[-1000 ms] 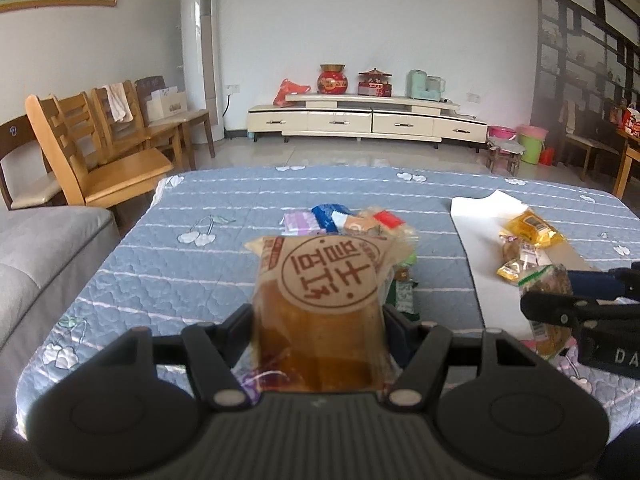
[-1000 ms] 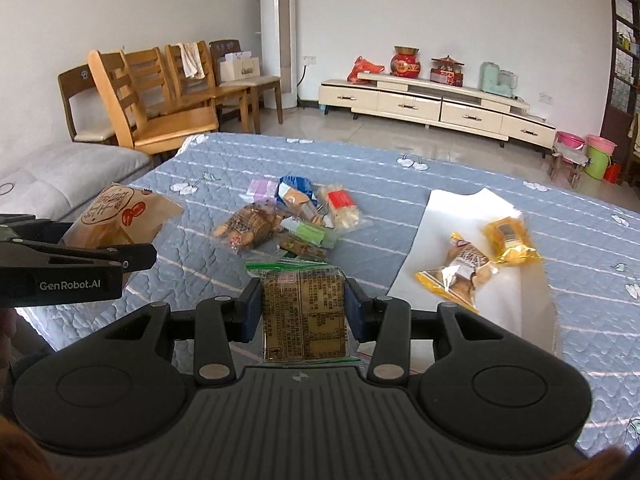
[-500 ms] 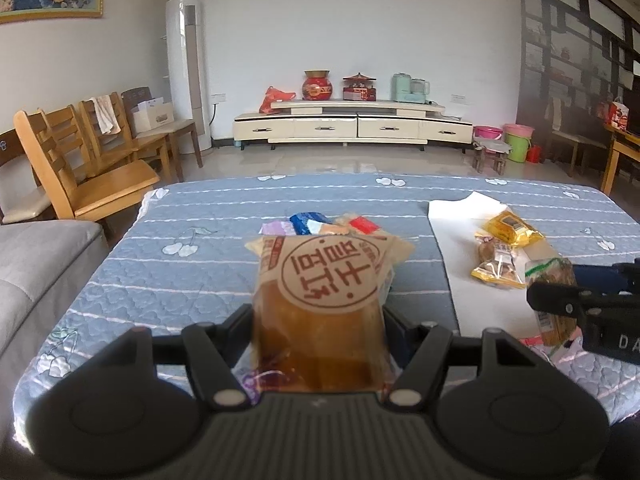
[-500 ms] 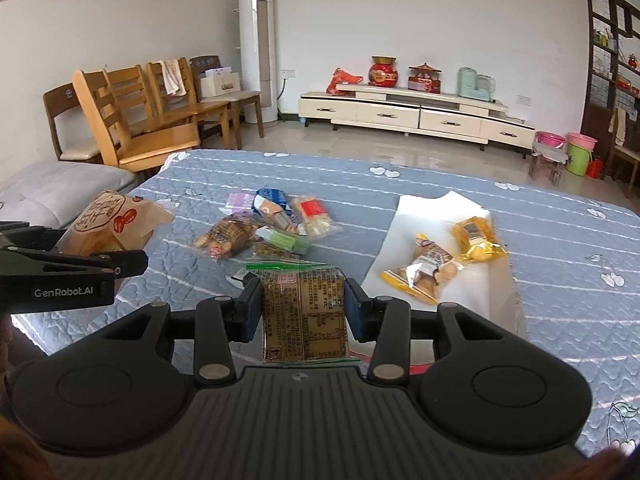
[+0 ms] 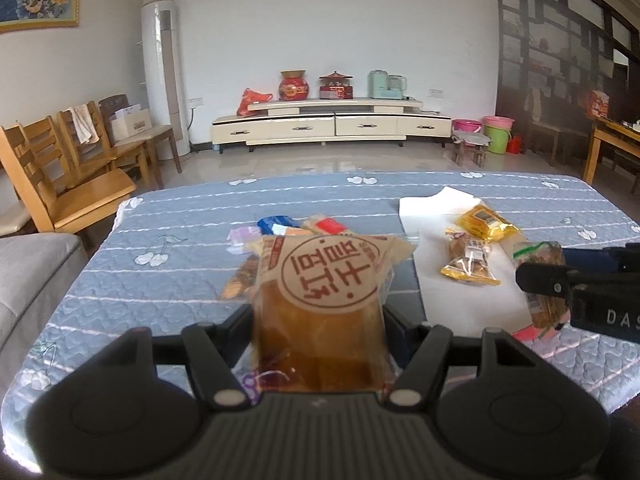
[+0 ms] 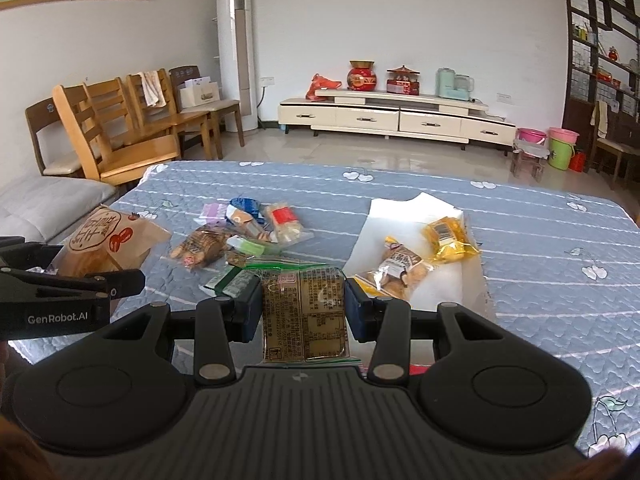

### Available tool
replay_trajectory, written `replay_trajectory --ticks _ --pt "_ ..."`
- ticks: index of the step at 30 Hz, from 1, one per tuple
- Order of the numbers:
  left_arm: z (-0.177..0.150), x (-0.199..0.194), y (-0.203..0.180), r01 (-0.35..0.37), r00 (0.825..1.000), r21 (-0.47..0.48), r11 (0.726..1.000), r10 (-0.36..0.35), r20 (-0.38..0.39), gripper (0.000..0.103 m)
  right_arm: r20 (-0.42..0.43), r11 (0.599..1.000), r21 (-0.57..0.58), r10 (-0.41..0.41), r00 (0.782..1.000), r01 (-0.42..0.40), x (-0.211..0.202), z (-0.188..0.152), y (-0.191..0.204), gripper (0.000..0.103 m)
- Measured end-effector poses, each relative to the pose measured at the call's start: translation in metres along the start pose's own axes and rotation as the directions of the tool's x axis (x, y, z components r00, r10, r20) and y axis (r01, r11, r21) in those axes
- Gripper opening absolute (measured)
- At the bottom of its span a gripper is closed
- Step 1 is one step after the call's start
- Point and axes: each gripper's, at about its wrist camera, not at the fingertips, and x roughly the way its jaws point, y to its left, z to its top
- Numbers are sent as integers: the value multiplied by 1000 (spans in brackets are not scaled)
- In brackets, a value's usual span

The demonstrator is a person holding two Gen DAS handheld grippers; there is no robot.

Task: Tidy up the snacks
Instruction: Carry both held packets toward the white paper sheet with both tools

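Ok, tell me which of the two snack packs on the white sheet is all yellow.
The yellow pack, the farther one on the white sheet. The nearer pack has a clear wrapper with yellow edges and brown pieces showing inside.

The right gripper (image 6: 304,308) was clamped on a gold-brown snack pack (image 6: 304,316) with a green-striped top edge, held above the blue quilted table cover (image 6: 540,240). At far left the left gripper (image 6: 116,282) gripped a brown bread packet (image 6: 108,246) with a round stamp. Ahead lay a loose pile of snacks (image 6: 244,232). To the right, a white sheet (image 6: 400,216) carried a yellow packet (image 6: 450,238) and a clear biscuit packet (image 6: 398,270), near each other.
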Motion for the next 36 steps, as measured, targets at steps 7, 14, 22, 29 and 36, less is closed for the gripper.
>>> replay_trajectory --ticks 7,14,22,29,36 --pt "5 4 -15 29 1000 26 999 -30 3 67 3 999 28 -28 1000 28 -1 -1 -10 52" --pt "11 9 -31 65 998 50 997 -66 6 67 6 997 54 -60 998 59 -3 -3 -19 52" --pt "20 15 -53 114 993 83 990 -115 11 67 9 990 97 -105 994 104 -6 -5 -35 52" --pt "28 27 -76 163 986 107 981 -164 -5 67 9 980 136 -149 989 146 -2 -4 -41 52" --pt "36 39 -102 201 979 138 970 -201 -11 67 2 969 175 -176 984 173 11 -3 -51 52"
